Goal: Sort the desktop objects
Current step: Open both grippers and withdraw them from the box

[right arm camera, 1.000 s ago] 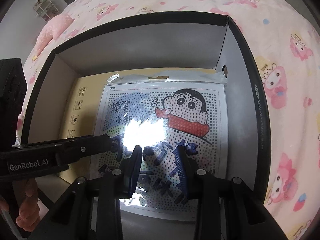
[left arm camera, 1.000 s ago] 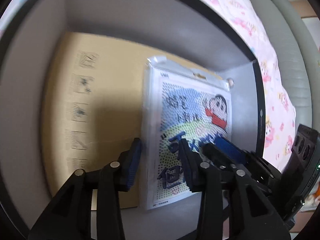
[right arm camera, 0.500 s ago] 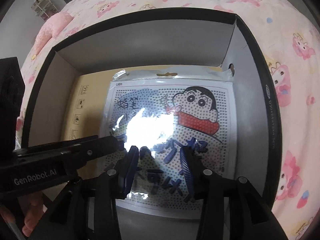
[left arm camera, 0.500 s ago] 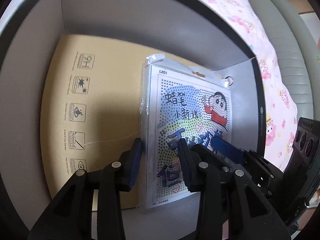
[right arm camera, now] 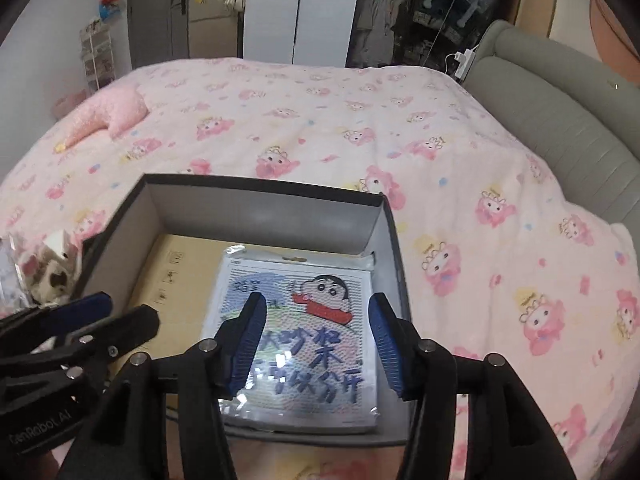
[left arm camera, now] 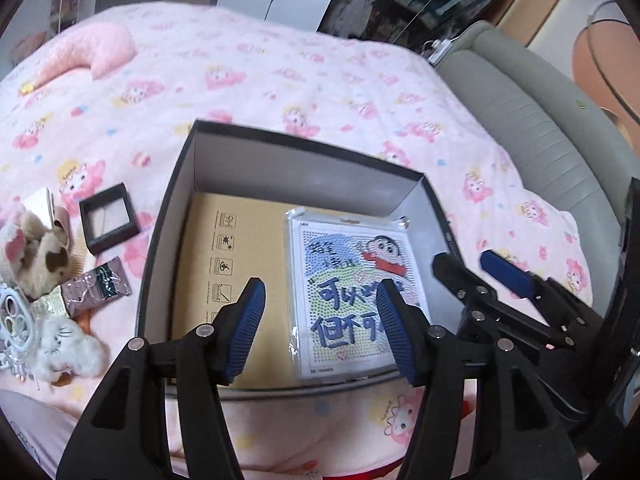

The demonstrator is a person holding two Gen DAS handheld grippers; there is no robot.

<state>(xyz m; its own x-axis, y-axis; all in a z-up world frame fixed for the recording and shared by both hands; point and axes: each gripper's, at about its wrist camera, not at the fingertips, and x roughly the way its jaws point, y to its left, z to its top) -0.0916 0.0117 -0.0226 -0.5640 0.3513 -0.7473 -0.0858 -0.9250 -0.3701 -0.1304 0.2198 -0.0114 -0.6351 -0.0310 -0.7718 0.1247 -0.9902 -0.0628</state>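
Left wrist — bead kit [left arm camera: 344,292] flat, top-edge away

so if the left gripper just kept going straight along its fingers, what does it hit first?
Probably the tan cardboard sheet on the floor of the open box, near the left edge of the bagged cartoon bead kit. The left gripper is open and empty; depth is unclear.
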